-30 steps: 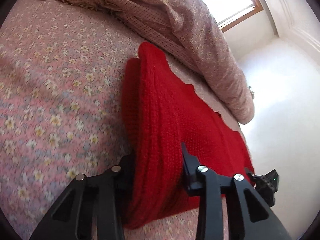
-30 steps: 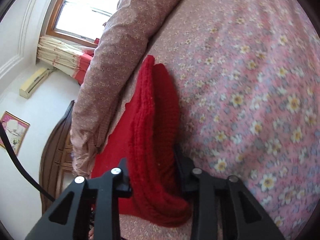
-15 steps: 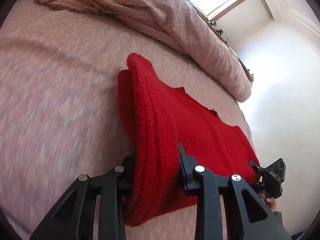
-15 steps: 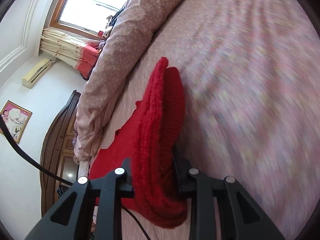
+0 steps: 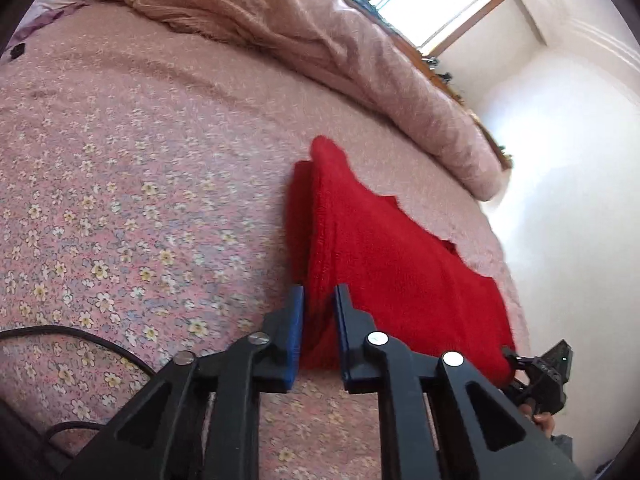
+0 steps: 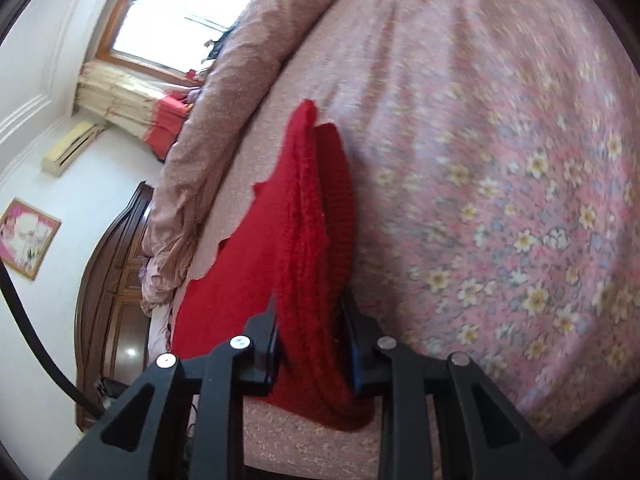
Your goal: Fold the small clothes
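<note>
Red knit garment lay doubled on floral bedspread, running toward 12 o'clock. Left gripper had just been closing, pinching a thin edge; right gripper clamped a thick bunch. Risk: thin edge slipping out, skewing the fold.

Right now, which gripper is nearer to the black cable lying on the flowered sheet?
Left. The left gripper, whose jaws have just been closing on the red sweater, is beside the black cable; the right gripper holds the sweater's other side, farther away.
</note>
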`<state>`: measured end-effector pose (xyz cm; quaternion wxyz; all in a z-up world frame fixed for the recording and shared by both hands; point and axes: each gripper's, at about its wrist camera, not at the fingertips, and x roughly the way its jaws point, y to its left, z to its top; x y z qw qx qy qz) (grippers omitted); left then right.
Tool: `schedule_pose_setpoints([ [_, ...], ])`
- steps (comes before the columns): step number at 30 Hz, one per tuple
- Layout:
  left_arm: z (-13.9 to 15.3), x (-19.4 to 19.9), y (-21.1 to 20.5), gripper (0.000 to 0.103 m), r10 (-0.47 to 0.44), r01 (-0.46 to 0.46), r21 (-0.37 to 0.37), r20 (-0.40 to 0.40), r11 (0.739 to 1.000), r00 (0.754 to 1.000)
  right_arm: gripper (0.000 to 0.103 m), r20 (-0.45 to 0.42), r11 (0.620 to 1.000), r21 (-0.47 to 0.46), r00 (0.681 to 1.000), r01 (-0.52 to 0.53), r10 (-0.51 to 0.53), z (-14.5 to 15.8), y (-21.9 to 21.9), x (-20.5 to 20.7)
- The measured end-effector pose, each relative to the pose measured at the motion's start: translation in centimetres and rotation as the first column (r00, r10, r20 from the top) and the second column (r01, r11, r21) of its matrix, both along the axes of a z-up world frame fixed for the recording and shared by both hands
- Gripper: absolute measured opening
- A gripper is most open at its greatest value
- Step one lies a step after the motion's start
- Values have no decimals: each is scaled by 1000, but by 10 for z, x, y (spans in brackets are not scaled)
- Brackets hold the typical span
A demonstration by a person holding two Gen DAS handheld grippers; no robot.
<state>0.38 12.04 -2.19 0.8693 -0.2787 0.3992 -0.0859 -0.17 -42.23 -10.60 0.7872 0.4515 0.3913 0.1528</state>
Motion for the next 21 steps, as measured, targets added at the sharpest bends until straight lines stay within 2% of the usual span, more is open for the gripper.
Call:
schedule_pose_setpoints([
  [2,-1,10,-4,11,-4,4,22,4,1000,1000,28,-10,1000,22,1000,9,-9,-4,-3,4],
  [3,-2,12,-5,16,-12,12,17,1,1000,1000,35,-4,1000,16,1000,10,-10,-3,-3,5],
  [4,-2,15,-7,23,-27,27,11,-1,1000,1000,37,-5,1000,4,1000,9,-9,-3,-2,5],
  [6,-3,20,-11,29,-55,55,33,-8,998,998,44,-12,1000,-3,1000,14,-14,-4,0,7],
  [9,2,34,-16,30,-86,85,103,4,991,996,47,-17,1000,-15,1000,8,-9,0,2,12],
  [12,14,59,-21,36,-126,119,154,35,981,991,47,54,991,-131,999,5,2,23,2,16],
  [16,10,104,-24,39,-151,153,204,-21,967,988,47,163,959,-279,981,-55,104,58,11,41],
  [17,6,114,-24,39,-155,161,208,-41,965,987,47,169,943,-323,976,-80,141,61,14,55],
  [19,0,132,-23,39,-167,177,201,-64,964,984,47,121,919,-380,980,-101,158,56,19,82],
  [21,-1,140,-20,39,-154,161,199,-54,967,987,46,79,918,-381,985,-113,154,48,17,102],
])
